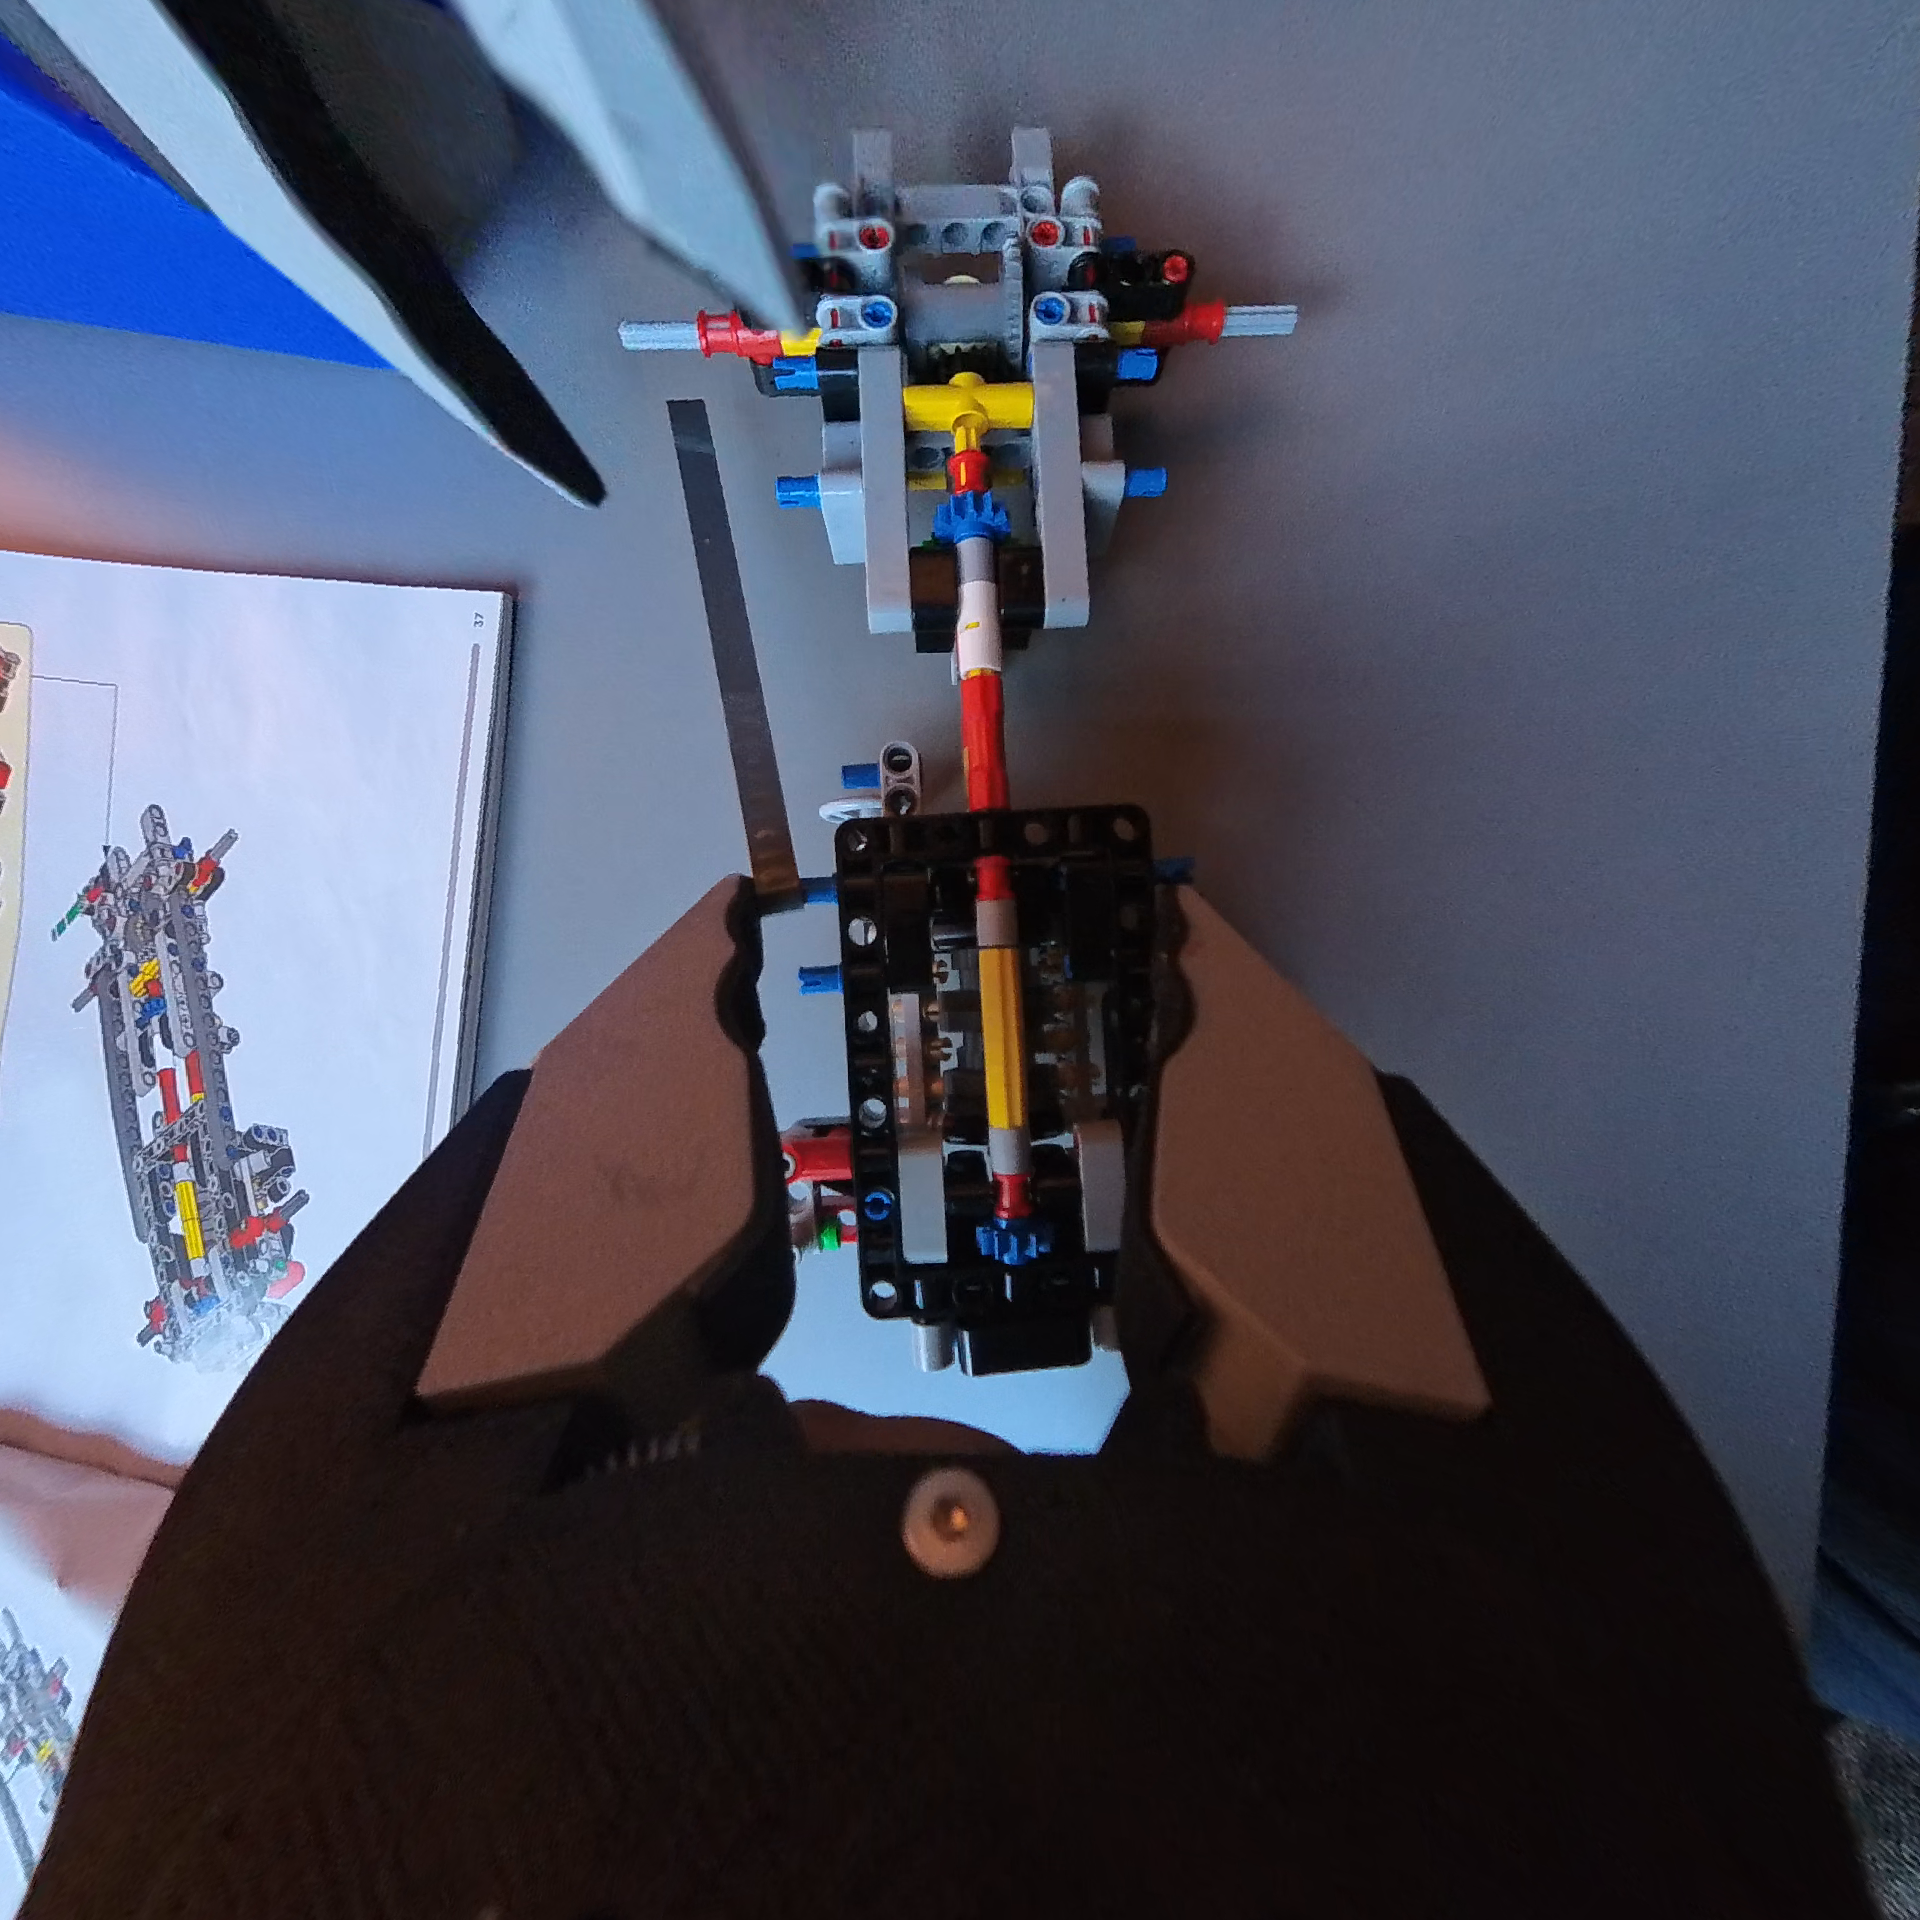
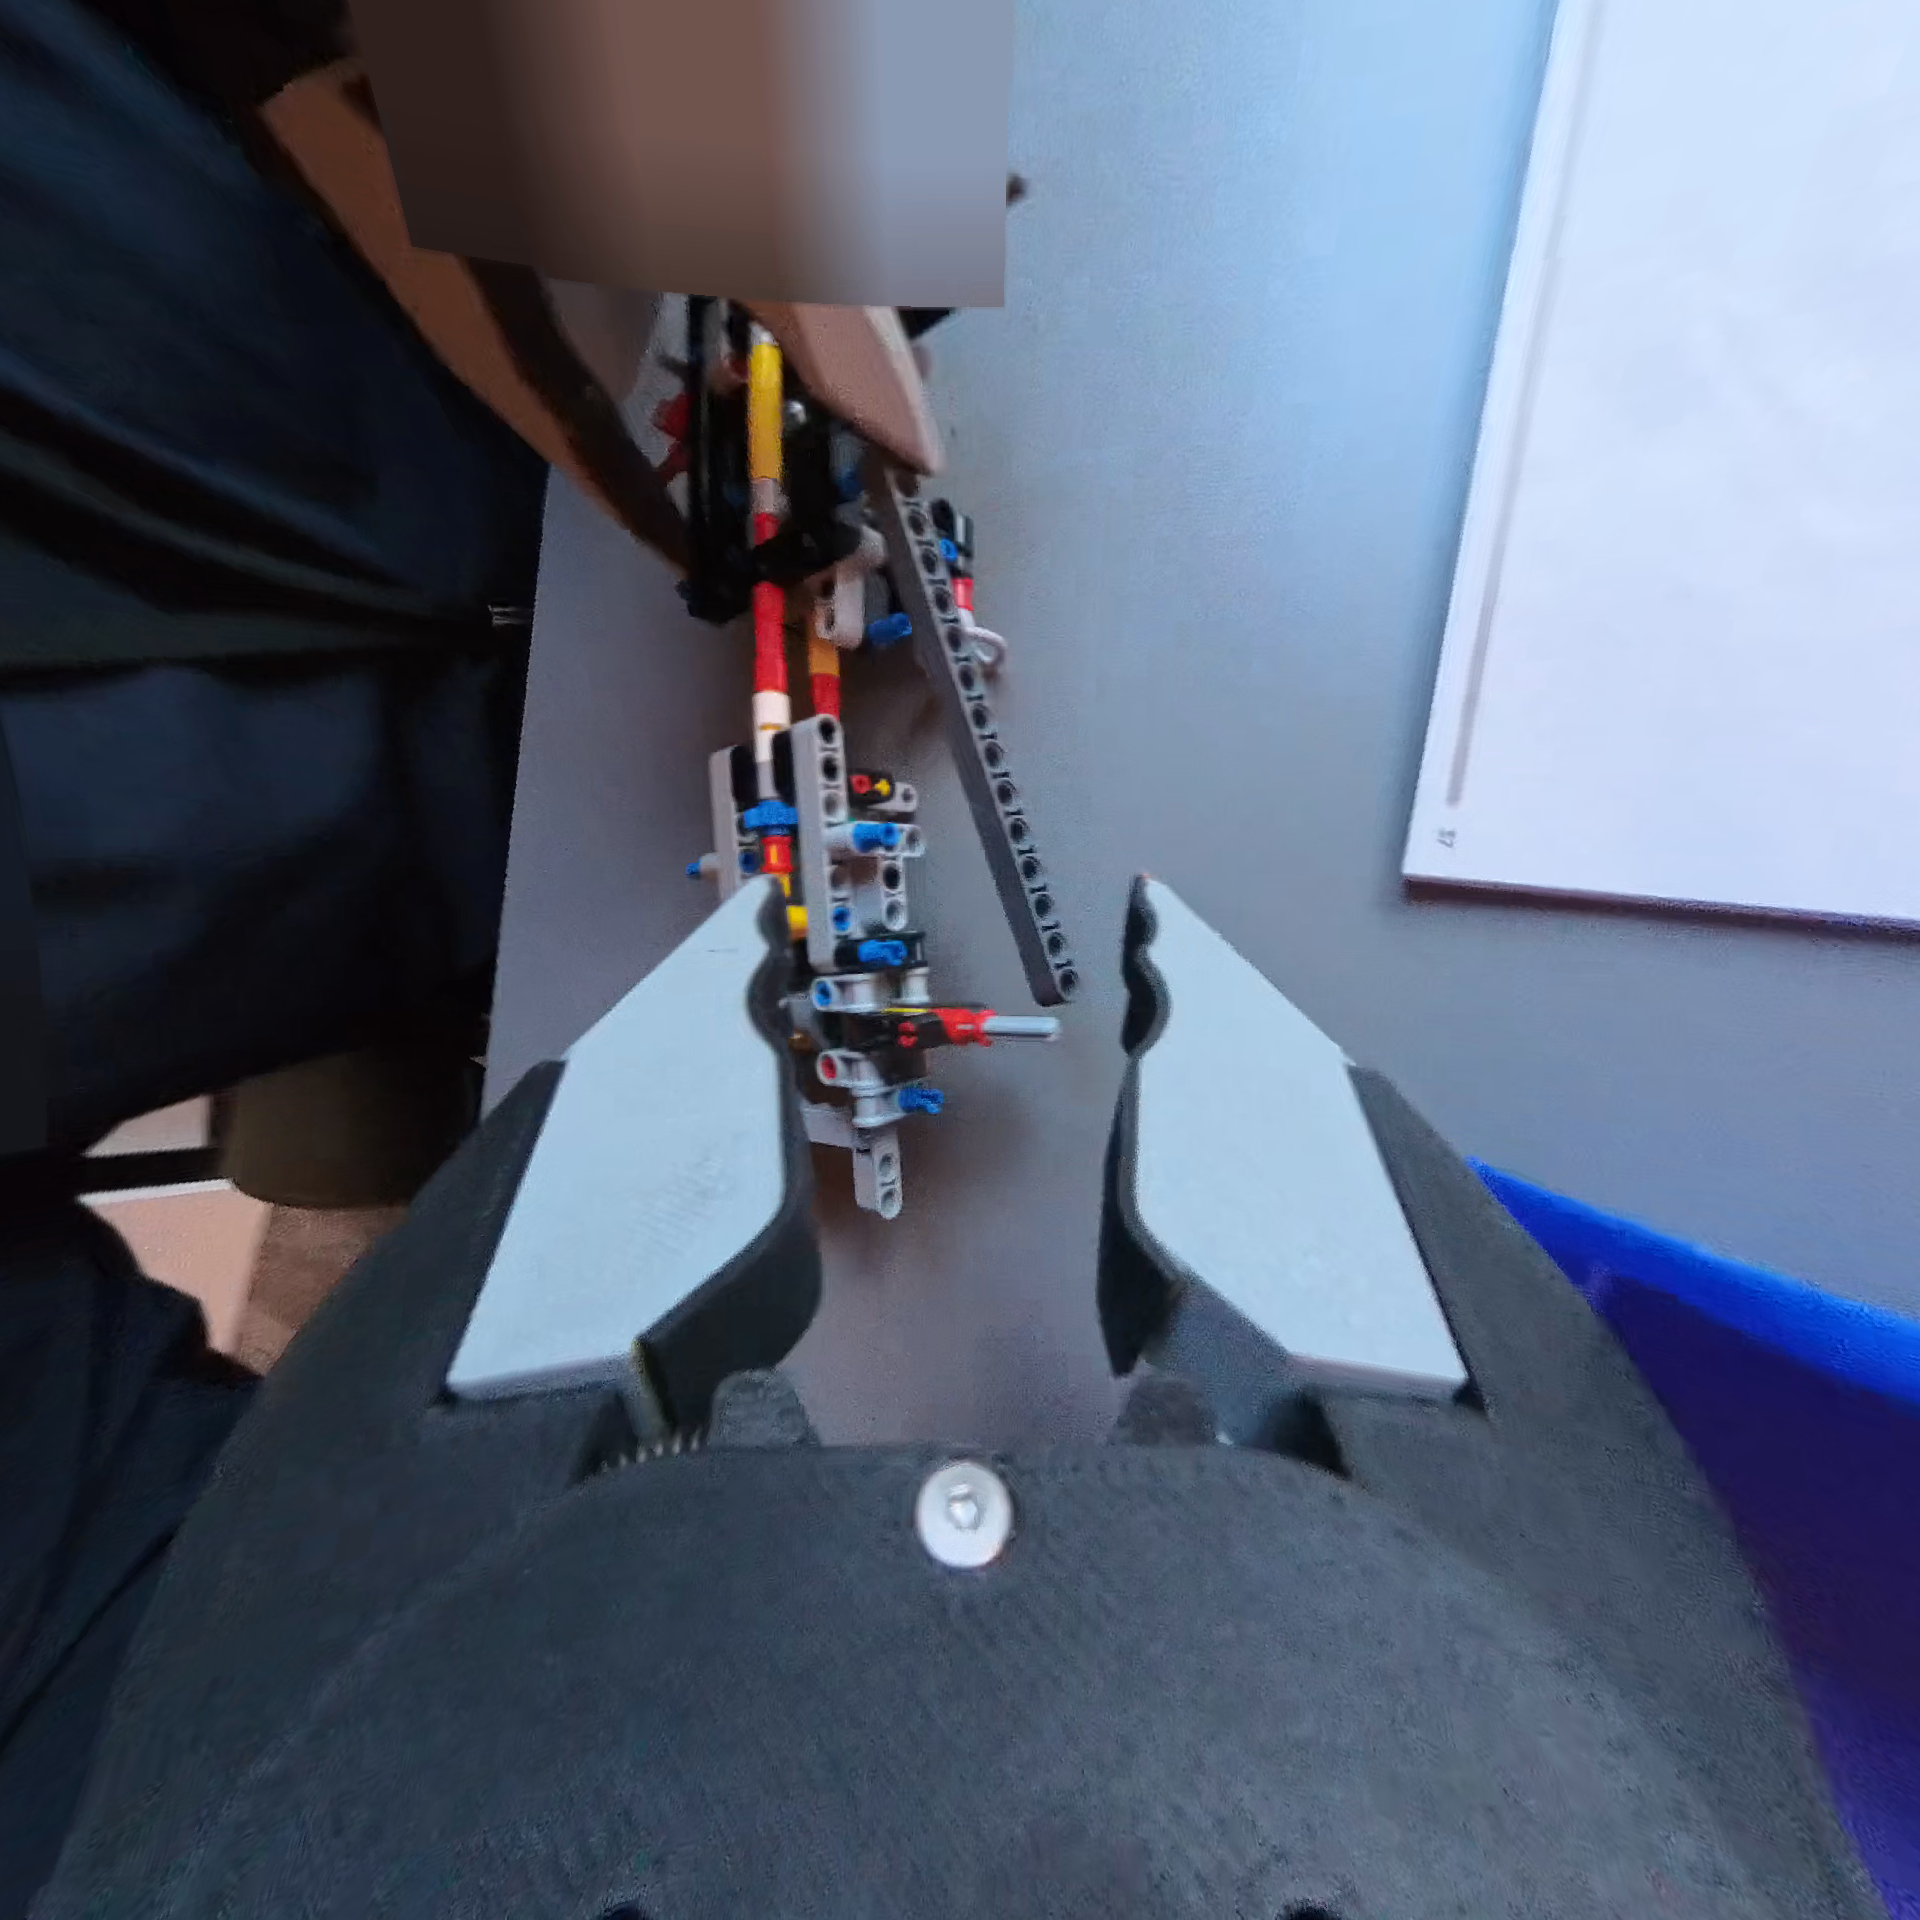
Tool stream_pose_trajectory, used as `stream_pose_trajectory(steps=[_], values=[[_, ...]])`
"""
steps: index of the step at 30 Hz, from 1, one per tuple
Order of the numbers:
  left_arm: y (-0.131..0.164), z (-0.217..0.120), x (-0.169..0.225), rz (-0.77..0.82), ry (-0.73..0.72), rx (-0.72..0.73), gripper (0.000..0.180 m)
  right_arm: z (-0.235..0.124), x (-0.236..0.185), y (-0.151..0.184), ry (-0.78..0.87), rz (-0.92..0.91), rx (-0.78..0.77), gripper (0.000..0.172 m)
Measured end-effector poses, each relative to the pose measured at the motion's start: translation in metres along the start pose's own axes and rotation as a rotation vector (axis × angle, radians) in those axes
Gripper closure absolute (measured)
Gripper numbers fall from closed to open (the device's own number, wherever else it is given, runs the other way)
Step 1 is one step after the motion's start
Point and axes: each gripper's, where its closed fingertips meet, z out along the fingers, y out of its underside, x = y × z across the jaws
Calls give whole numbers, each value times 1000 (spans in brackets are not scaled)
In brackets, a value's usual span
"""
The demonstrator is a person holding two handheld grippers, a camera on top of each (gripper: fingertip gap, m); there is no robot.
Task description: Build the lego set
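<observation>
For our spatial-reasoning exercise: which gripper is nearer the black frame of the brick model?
Left. The left gripper has its jaws either side of the black frame. The right gripper is at the model's far grey end, past the red shaft.

instruction booklet (image 1: 260, 883): left part cut off by frame edge | blue bin (image 2: 1766, 1403): only a corner in frame | brick model (image 2: 852, 935): blurred, far end hidden behind left gripper (image 2: 810, 416) | right gripper (image 1: 540, 343): blurred, cropped at top
</observation>
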Motion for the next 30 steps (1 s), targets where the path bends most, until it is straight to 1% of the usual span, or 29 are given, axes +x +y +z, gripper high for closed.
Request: stream_pose_trajectory(steps=[1,5,6,10,13,17,23,30], values=[[0,0,0,2,-1,2,106,2,3,2,-15,26,-17,119],[0,0,1,7,3,3,106,8,14,11,3,30,-76,141],[0,0,1,10,5,1,106,8,13,12,-3,27,-85,142],[0,0,1,18,11,-5,106,10,9,17,-60,57,-119,158],[0,0,1,15,11,-5,106,5,7,15,-86,77,-112,164],[0,0,1,3,11,3,106,-3,6,11,-66,71,-87,165],[1,1,0,0,17,4,106,-2,3,11,-17,52,-78,163],[-1,1,2,0,16,8,106,-4,-1,11,-59,144,-91,166]])
